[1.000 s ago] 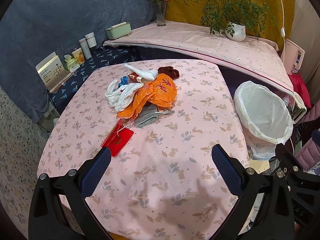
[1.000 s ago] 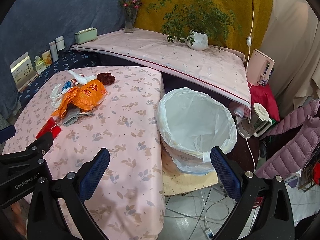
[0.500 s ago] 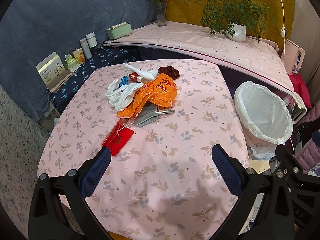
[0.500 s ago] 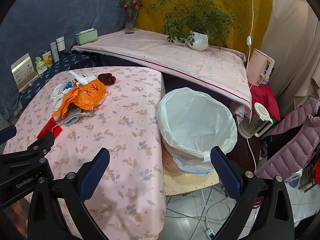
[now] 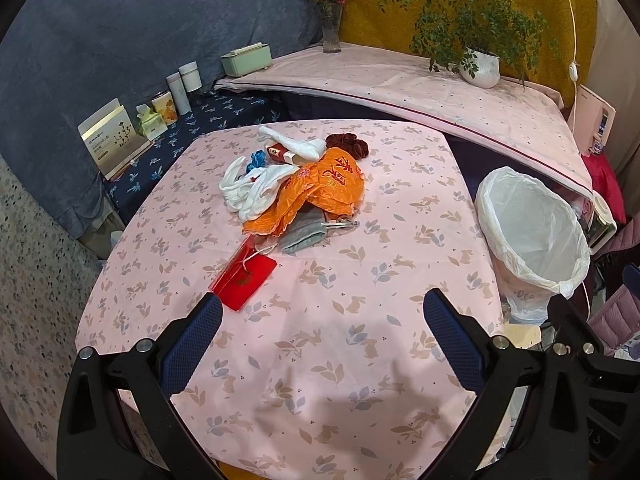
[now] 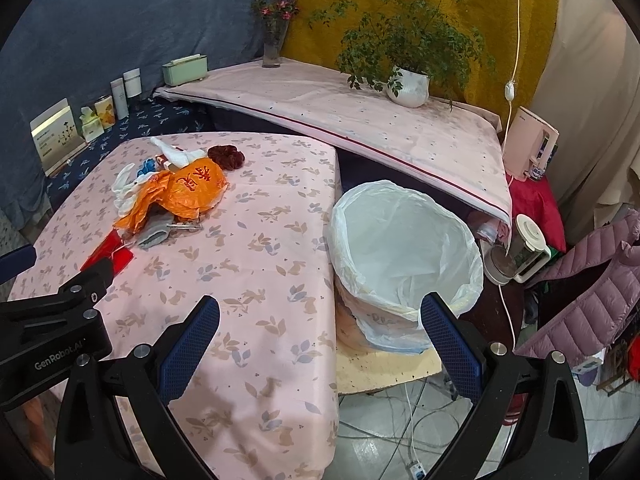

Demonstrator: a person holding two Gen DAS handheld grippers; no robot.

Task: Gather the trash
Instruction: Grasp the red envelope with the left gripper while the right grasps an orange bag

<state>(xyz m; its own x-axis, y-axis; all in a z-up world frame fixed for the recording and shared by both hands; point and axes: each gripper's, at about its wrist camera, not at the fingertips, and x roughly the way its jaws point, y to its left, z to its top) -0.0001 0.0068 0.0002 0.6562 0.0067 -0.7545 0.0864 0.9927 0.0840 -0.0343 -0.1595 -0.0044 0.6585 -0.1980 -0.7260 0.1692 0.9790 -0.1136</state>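
Note:
A heap of trash lies on the pink tablecloth: an orange plastic bag, white plastic bags, a red envelope, a grey cloth piece and a dark red scrunchie. The orange bag also shows in the right wrist view. A bin lined with a white bag stands to the right of the table; it also shows in the right wrist view. My left gripper is open and empty above the table's near part. My right gripper is open and empty above the table's right edge, near the bin.
A small red-and-white box and a metal clip lie in the heap. A potted plant, a vase and a green box stand on the back shelf. Jars and cards line the left bench. Cables lie on the floor.
Almost nothing has changed. Both grippers stay open and hold nearly still; the right view has shifted very slightly.

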